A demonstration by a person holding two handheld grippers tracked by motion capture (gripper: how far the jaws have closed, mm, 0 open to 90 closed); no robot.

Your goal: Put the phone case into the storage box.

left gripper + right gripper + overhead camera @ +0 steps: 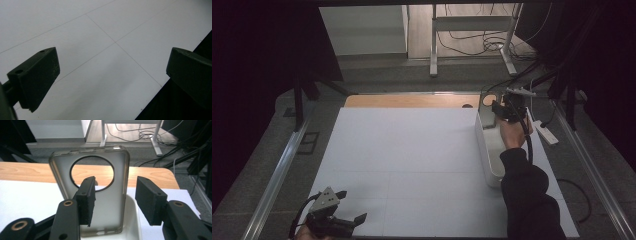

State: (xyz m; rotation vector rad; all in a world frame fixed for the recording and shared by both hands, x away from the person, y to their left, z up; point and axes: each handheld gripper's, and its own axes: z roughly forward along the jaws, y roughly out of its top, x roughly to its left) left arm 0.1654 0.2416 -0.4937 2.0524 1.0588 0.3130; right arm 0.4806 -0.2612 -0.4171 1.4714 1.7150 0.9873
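Observation:
A translucent grey phone case (pixel 120 195) with a large round hole stands upright at the far end of a long white tray (pixel 132 220). In the high view the phone case (pixel 486 101) rises over the far end of the tray (pixel 484 150) at the right of the white board. My right gripper (pixel 115 180) is just in front of the case with its jaws apart; the pads do not press on it. From above, the right gripper (pixel 500 108) sits beside the case. My left gripper (pixel 353 205) rests near the front left corner, and its jaws (pixel 112 52) stand wide open over bare white board.
A white board (pixel 412 150) covers the table, with a strip of wooden tabletop (pixel 412 101) at the back. A white power strip (pixel 546 132) lies right of the tray. Metal rails run along both sides. Desk legs and cables (pixel 482 42) lie beyond the table.

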